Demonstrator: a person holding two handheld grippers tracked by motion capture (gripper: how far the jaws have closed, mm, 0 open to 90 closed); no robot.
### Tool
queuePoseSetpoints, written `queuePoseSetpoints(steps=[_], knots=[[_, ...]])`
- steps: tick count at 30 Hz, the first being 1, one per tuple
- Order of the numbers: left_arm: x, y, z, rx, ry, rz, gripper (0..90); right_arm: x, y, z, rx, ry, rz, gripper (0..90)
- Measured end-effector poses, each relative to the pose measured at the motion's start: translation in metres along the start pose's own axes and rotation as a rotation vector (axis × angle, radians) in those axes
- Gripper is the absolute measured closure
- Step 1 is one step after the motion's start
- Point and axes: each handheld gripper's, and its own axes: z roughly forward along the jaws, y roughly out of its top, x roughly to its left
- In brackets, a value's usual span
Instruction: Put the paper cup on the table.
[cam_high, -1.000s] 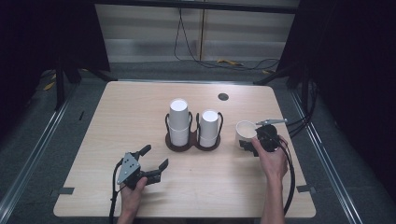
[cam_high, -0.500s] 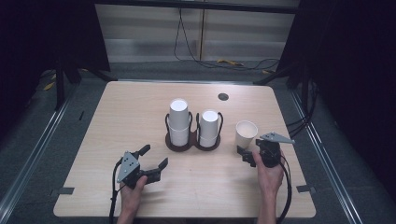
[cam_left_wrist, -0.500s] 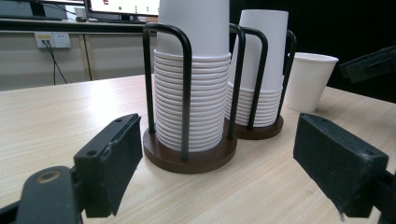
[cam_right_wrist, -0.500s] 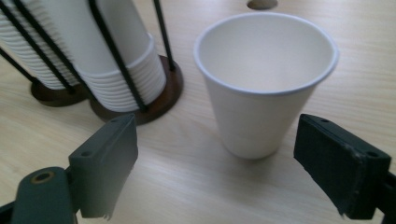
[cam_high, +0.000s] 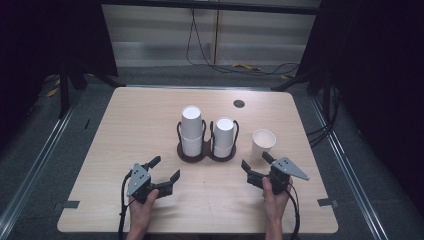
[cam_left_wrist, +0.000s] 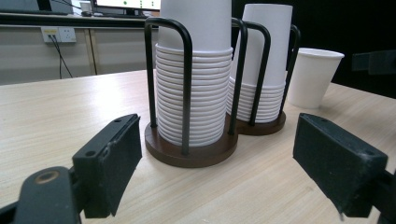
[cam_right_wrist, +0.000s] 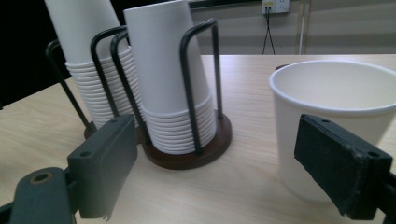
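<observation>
Single paper cup (cam_high: 263, 142) upright just beyond the right gripper (cam_high: 257, 167), jaws spread and empty.

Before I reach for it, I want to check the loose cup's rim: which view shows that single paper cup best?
The right gripper view: the single paper cup stands upright, close and large, with its open rim and inside plain. The high view gives it small, right of the cup holder. The left gripper view shows it far off, behind the holder.
</observation>
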Motion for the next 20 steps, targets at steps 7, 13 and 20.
queuePoseSetpoints(steps=[7,13,20], knots=[[0.000,-0.001,-0.001,-0.014,0.012,-0.007,15.3,0.027,-0.013,0.007,-0.015,0.062,-0.048,13.3],[0.000,-0.001,-0.003,-0.018,0.012,0.000,15.3,0.034,-0.025,0.008,-0.060,0.074,-0.073,13.6],[-0.002,-0.002,-0.004,-0.033,0.008,0.010,15.4,0.039,-0.029,0.002,-0.136,0.074,-0.114,13.5]])
